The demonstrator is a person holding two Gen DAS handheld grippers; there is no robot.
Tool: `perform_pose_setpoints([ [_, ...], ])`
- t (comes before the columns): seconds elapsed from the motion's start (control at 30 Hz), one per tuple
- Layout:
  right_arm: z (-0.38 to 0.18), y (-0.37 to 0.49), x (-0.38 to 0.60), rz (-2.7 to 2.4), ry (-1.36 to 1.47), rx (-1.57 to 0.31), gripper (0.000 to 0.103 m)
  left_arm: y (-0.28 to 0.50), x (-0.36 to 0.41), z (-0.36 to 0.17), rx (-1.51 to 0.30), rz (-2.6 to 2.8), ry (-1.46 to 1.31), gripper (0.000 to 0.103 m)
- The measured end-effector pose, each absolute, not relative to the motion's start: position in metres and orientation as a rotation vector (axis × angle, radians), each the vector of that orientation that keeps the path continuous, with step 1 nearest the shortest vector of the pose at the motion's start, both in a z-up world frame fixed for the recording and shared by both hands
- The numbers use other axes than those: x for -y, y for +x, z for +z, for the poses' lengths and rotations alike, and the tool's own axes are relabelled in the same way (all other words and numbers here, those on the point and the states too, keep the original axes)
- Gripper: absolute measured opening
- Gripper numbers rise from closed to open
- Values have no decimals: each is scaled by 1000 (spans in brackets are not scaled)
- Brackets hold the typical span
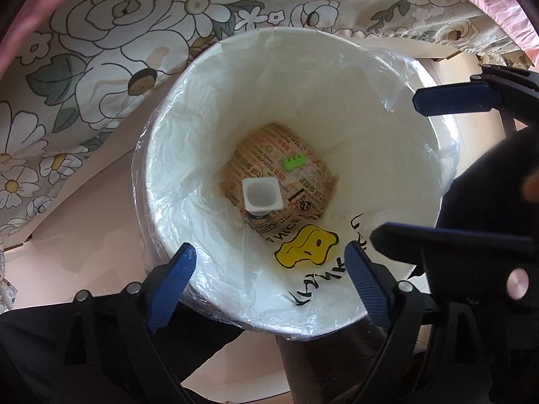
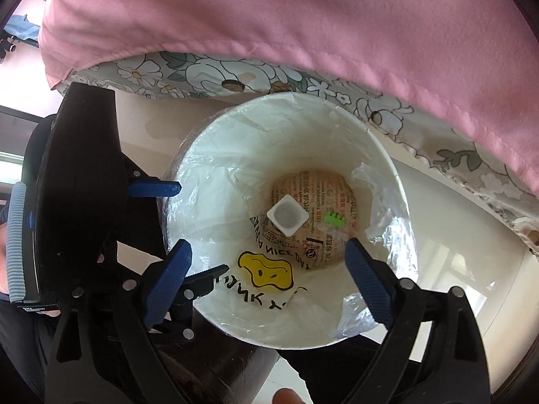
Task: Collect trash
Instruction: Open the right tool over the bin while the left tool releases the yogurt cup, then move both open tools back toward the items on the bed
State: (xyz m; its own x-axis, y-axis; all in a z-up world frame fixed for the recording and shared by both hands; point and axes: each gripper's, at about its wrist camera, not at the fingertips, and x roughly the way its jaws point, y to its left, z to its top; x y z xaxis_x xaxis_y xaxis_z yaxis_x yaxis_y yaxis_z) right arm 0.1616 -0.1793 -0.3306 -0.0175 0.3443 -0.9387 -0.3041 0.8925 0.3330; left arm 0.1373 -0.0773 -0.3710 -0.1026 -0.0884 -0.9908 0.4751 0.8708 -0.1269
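Observation:
A white round trash bin [image 1: 434, 155] [image 2: 215, 158] lined with a clear plastic bag stands on the floor, seen from above in both views. At its bottom lie a tan printed paper wrapper [image 1: 269, 148] [image 2: 323, 181], a small white square cup [image 1: 262, 193] [image 2: 287, 216] and a green scrap [image 1: 295, 162] [image 2: 334, 219]. A white bag with a yellow smiley face [image 1: 308, 247] [image 2: 264, 271] lies against the near wall. My left gripper [image 1: 269, 282] [image 2: 198, 229] and right gripper [image 2: 267, 279] [image 1: 395, 168] hang over the bin mouth side by side, both open with nothing between the fingers.
A floral bedsheet [image 1: 101, 50] [image 2: 209, 77] hangs just behind the bin, under a pink blanket [image 2: 303, 33]. Pale floor [image 1: 101, 219] [image 2: 454, 229] surrounds the bin. A person's dark clothing [image 1: 50, 353] fills the near edge, with a fingertip [image 2: 286, 395] at the bottom.

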Motion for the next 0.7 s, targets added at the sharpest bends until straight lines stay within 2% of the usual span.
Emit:
perform_pose_setpoints([
  [0.1, -330, 158, 178, 517, 33, -1497, 96, 137, 80, -369, -1613, -486, 309, 96],
  [0.37, -324, 149, 184, 492, 41, -1477, 96, 137, 73, -359, -1594, -463, 318, 98],
  [0.7, -289, 133, 196, 470, 68, -1395, 96, 130, 71, -326, -1500, -449, 339, 98],
])
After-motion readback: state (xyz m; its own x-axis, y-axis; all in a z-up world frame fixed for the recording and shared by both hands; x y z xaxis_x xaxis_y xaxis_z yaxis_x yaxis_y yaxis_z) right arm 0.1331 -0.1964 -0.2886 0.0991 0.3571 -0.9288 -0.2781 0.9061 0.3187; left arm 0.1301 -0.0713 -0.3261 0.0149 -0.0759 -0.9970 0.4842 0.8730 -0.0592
